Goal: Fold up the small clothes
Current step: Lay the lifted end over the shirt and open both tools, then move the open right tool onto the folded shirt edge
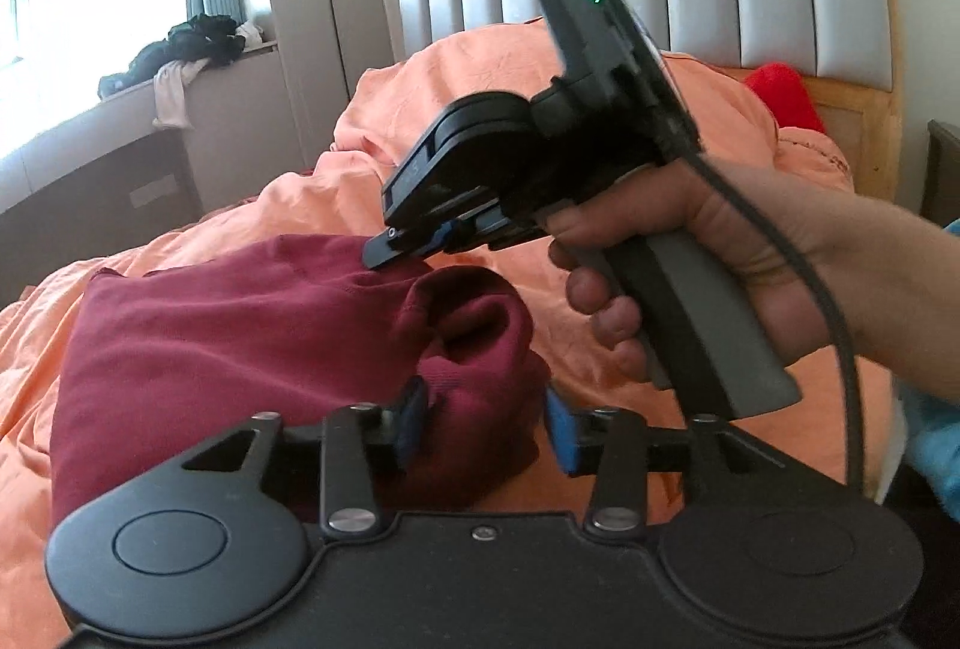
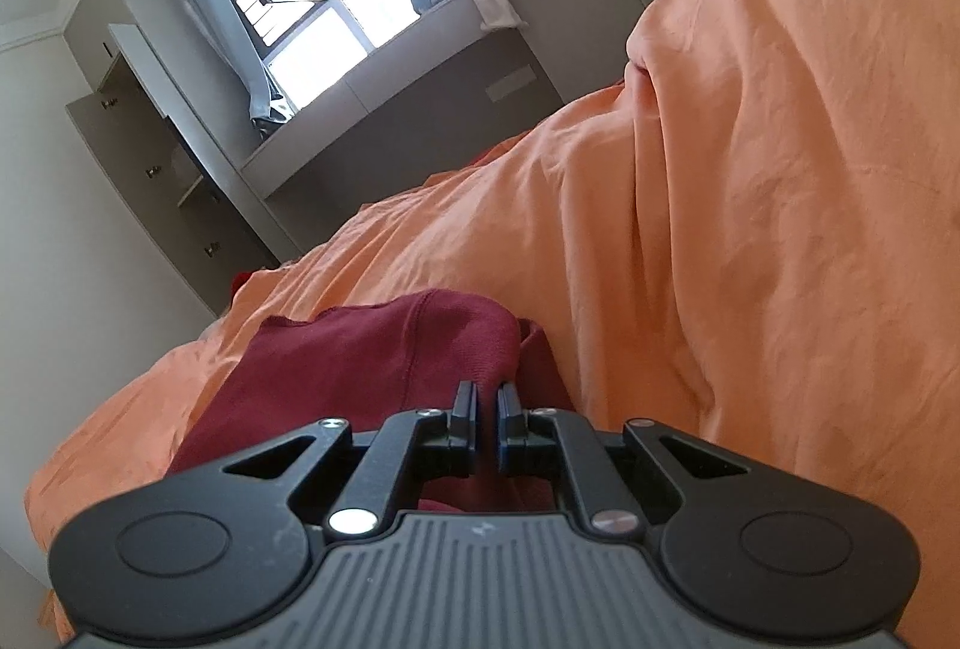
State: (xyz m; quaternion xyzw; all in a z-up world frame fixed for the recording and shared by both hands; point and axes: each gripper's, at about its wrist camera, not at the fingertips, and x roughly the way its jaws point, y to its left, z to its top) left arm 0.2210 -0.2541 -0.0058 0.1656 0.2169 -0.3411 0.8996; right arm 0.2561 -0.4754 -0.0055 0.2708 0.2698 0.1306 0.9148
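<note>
Left wrist view alone shows hand (image 1: pixel 708 253), left gripper (image 1: pixel 489 424) parted, right gripper (image 2: pixel 487 412) pinching maroon garment (image 2: pixel 384 349)

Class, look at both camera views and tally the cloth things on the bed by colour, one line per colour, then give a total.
Maroon: 1, the maroon garment being folded
Orange: 1, the orange duvet under it
Bright red: 1, a red item by the headboard, kind unclear
Total: 3

Holding left gripper (image 1: pixel 486 424) jaws apart; keeping right gripper (image 2: pixel 487 424) jaws nearly together, right hand (image 1: pixel 690 277) gripping handle.
</note>
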